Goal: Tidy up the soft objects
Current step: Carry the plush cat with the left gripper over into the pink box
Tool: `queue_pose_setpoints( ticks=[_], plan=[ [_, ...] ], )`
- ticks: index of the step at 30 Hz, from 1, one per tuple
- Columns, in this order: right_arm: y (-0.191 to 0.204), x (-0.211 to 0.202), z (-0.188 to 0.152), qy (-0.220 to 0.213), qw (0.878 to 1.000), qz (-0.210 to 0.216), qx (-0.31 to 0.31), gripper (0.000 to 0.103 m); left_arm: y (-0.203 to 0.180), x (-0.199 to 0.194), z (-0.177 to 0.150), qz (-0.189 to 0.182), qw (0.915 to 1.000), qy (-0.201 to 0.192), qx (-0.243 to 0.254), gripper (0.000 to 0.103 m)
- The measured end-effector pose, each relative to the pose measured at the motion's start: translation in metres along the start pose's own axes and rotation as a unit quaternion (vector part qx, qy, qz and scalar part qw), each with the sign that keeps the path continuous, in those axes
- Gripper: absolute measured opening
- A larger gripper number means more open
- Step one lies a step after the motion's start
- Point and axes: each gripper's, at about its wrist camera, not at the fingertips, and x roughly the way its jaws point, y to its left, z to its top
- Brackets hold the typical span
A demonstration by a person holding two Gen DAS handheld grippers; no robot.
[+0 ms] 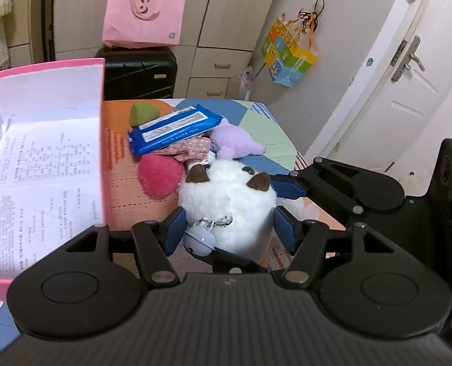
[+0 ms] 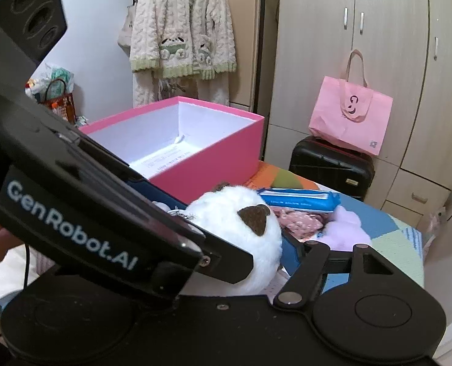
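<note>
A white plush toy (image 1: 226, 201) with brown ears and a small bell sits on the patchwork table. My left gripper (image 1: 229, 231) is shut on the plush, one blue pad on each side. My right gripper (image 1: 287, 187) reaches in from the right, and its blue finger (image 2: 290, 250) presses the plush (image 2: 241, 235); its other finger is hidden behind the left gripper's body. Behind the plush lie a pink plush (image 1: 160, 177), a purple plush (image 1: 235, 141), a floral cloth (image 1: 186, 148), a green soft piece (image 1: 143, 113) and a blue wipes pack (image 1: 175, 128). An open pink box (image 2: 213, 152) stands to the left.
The box (image 1: 42, 140) is lined with printed paper. A black suitcase (image 1: 140, 73) with a pink bag (image 1: 145, 15) on it stands behind the table. Wardrobe drawers and a white door (image 1: 409, 85) are to the right. The table's right edge (image 1: 290, 140) is close to the pile.
</note>
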Motion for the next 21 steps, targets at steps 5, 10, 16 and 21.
queue_pose_setpoints(
  ticks=[5,10,16,21],
  plan=[
    [0.019,-0.004,0.006,0.015,1.0,0.018,0.004,0.075,0.009,-0.02,-0.008,0.0,0.9999,0.011,-0.011,0.061],
    [0.042,-0.008,0.009,0.03,0.999,0.038,0.014,0.075,0.018,-0.043,-0.023,0.008,0.9994,0.02,-0.026,0.061],
    [0.077,-0.016,0.014,0.028,0.998,0.063,-0.003,0.075,0.03,-0.076,-0.041,0.018,0.999,0.021,-0.035,0.061],
    [0.092,-0.016,0.028,0.017,0.996,0.086,-0.006,0.075,0.036,-0.103,-0.044,0.042,0.9983,0.001,-0.04,0.061]
  ],
)
